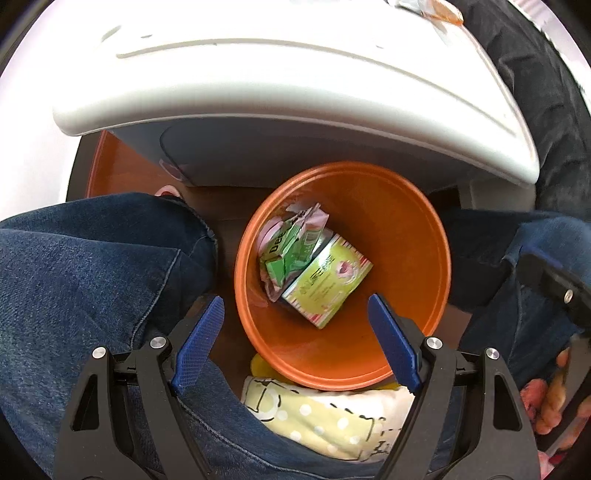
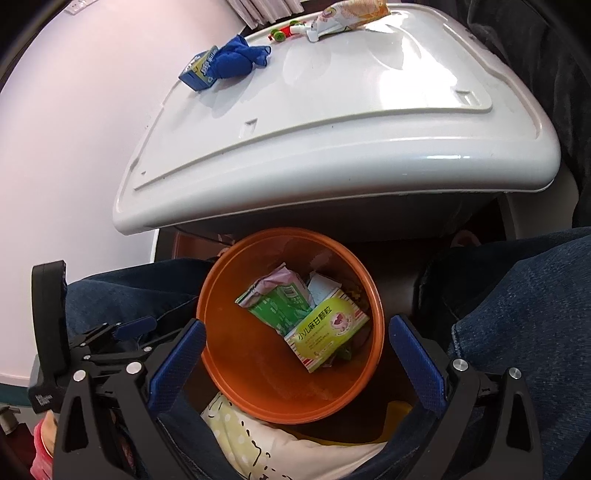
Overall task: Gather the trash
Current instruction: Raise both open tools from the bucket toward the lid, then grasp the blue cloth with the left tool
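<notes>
Both of your hand-held grippers are released and empty: the left hand-held gripper point(image 1: 295, 339) and the right hand-held gripper point(image 2: 295, 365) each hang above the orange bin point(image 2: 255, 369) between your knees. The next trash lies ahead of the right one, on the white bench point(image 2: 369, 110). Lift clear of the bench edge, then close squarely across one item. I count four there: one blue carton point(image 2: 197, 72), one blue cloth point(image 2: 242, 59), one small toy point(image 2: 286, 31), one wrapper point(image 2: 351, 13). Below, the bin holds one yellow-green box point(image 2: 327, 332) and one green carton point(image 2: 280, 306).

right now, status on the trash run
Both hand-held grippers, left and right, open, empty. Orange bin holds cartons. Wrapper, blue box on tray.
</notes>
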Available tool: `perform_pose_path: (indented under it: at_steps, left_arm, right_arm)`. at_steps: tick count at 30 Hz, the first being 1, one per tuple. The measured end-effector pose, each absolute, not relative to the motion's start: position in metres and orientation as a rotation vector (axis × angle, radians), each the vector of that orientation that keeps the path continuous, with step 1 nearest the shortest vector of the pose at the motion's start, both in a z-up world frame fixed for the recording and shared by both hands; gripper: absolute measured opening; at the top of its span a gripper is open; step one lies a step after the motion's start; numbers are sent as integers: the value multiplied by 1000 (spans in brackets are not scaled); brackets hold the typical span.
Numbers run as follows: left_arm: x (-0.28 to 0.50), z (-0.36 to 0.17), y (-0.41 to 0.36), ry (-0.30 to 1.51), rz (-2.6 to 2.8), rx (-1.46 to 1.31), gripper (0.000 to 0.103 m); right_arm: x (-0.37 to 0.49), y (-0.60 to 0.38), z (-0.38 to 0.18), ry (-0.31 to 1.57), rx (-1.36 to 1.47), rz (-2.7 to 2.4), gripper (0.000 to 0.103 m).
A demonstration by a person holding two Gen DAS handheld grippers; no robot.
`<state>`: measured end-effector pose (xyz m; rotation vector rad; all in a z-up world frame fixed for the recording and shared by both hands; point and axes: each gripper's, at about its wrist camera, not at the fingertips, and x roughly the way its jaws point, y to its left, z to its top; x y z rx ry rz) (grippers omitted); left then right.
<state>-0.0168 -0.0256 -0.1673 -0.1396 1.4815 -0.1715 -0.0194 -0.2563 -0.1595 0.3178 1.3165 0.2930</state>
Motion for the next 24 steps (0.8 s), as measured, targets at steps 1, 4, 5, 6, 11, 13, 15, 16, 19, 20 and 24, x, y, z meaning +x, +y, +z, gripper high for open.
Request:
perform_pose_path:
  at_steps: [1,4,5,6,11,13,15,16,19,20,24]
  left_arm:
    - [-14,-164,-23,1473,-170,-158,78]
    - [-1,-157,-16,1444,-173,-201,78]
    - [5,-153,-13,1433,-164,-216,78]
    - [15,-149,-9,1417,-162,-241,78]
    - [67,-125,-6,1325,-178,-313,80]
    - [98,-115,-7,1277,-190,-336,85]
    - [133,-107,-11,1218,-199,-358,85]
    - [147,-106,-13,1199,-208,-368,85]
    - [204,-108,-23,1158,-239,-387,87]
    - [229,-114,-26,1156,-222,-379,87]
    - [292,-141,-33,1202,-187,-428,87]
  right_arm:
    - [-20,-255,-157,1308,308,300,98]
    - [-23,-254,-149,1277,289,310,98]
    - [-23,-253,-145,1266,283,316,98]
    - [-24,-253,-140,1247,268,321,98]
    - [-24,-254,-127,1199,234,335,98]
    - [-22,-254,-123,1185,219,344,98]
    - [-20,-255,-120,1178,211,353,98]
    - [-19,-255,-120,1176,211,356,98]
    - [-14,-256,-122,1181,221,365,98]
    - [-13,-255,-124,1191,229,377,98]
    - [-11,-246,-131,1214,203,398,98]
